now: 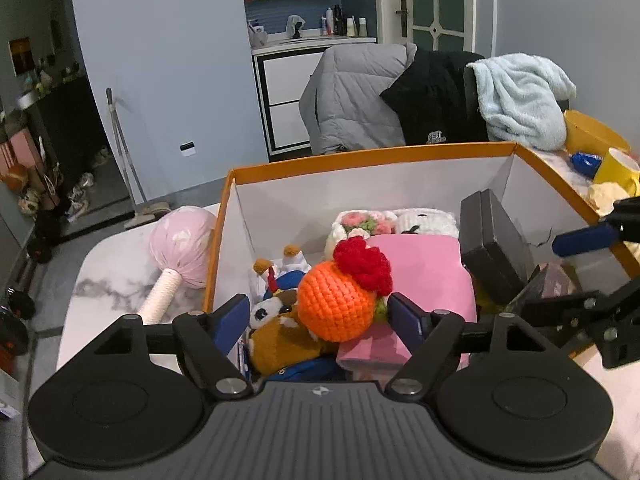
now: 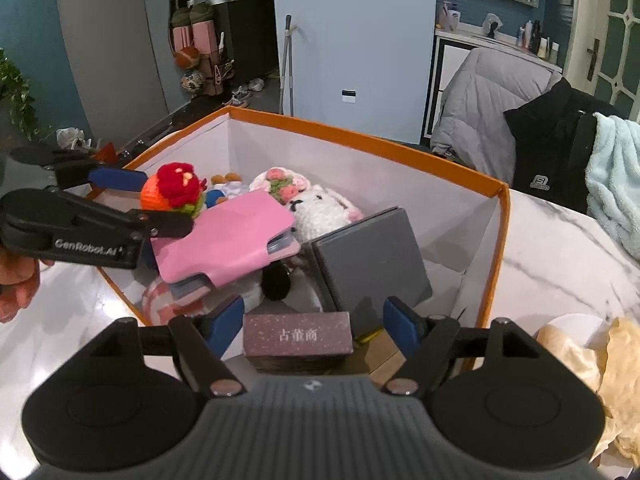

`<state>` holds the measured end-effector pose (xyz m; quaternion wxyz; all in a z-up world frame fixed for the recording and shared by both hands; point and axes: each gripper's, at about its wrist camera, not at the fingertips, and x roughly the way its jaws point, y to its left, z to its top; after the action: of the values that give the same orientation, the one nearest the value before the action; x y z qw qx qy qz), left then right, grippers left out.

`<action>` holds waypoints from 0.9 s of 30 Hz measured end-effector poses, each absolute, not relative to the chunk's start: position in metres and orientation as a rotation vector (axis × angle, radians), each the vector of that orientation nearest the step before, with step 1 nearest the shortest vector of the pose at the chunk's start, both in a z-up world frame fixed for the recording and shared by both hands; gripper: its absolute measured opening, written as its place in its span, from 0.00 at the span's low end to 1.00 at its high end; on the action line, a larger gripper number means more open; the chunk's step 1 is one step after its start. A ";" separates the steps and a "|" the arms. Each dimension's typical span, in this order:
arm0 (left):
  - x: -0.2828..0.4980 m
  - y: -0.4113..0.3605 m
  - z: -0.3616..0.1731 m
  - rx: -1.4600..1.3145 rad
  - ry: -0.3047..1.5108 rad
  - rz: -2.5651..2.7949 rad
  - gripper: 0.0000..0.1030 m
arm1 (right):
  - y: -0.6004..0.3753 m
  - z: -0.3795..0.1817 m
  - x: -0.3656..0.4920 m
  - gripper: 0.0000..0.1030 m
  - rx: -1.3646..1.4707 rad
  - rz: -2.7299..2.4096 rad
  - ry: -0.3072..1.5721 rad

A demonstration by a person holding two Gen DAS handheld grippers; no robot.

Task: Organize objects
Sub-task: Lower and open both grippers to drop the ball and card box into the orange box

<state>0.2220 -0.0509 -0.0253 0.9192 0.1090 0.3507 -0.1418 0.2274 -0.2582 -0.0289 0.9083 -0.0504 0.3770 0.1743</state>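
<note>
Step in hand: I judge this to be the let-go of two items into the orange-edged box (image 1: 400,154) standing on my marble desk (image 1: 108,276).
Left tool: my left tool (image 1: 320,314) stands wide around the orange crochet ball with the red top (image 1: 340,300); the blue pads flank it, and I see a gap on the left side, so it looks let go.
Right tool: my right tool (image 2: 314,326) stands wide too, the purple speckled box (image 2: 298,336) lying between its pads with a gap on both sides.
Where the things are: the ball rests on the plush toys (image 1: 280,332) and against the pink pouch (image 1: 424,276) at the near left of the box; the purple box sits at the near edge, in front of the grey box (image 2: 372,256) that leans tilted.
Next move: it calls for drawing both tools straight back and up, clear of the walls, without nudging the ball off its pile; then reaching for what is left outside.
Only the left view shows: the pink fabric mallet (image 1: 180,248) lying on the desk just beside the box's left wall, and a yellow mug (image 1: 618,170) beyond the right wall.
Only the right view shows: the printing on the purple box, the white crochet bunny (image 2: 320,208) with its flower band, and a hand (image 2: 18,284) behind my left tool.
</note>
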 end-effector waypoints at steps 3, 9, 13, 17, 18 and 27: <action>0.218 -0.051 -0.021 0.258 0.700 -0.267 0.87 | -0.260 -0.027 0.227 0.75 -0.104 0.348 0.775; 0.213 -0.043 -0.008 0.254 0.646 -0.225 0.84 | -0.262 -0.019 0.225 0.75 -0.085 0.323 0.751; 0.209 -0.038 -0.003 0.247 0.644 -0.225 0.84 | -0.264 -0.013 0.223 0.75 -0.059 0.312 0.742; 0.202 -0.035 -0.002 0.264 0.652 -0.223 0.84 | -0.264 -0.010 0.220 0.75 -0.055 0.304 0.743; 0.201 -0.034 -0.002 0.269 0.656 -0.223 0.84 | -0.263 -0.009 0.219 0.75 -0.056 0.302 0.744; 0.167 -0.025 0.004 0.202 0.675 -0.276 0.86 | -0.249 0.010 0.202 0.75 -0.076 0.300 0.713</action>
<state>0.1674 -0.0248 0.0037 0.9293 0.0984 0.3296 -0.1347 0.2022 -0.2491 0.0100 0.9254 -0.0369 0.3477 0.1463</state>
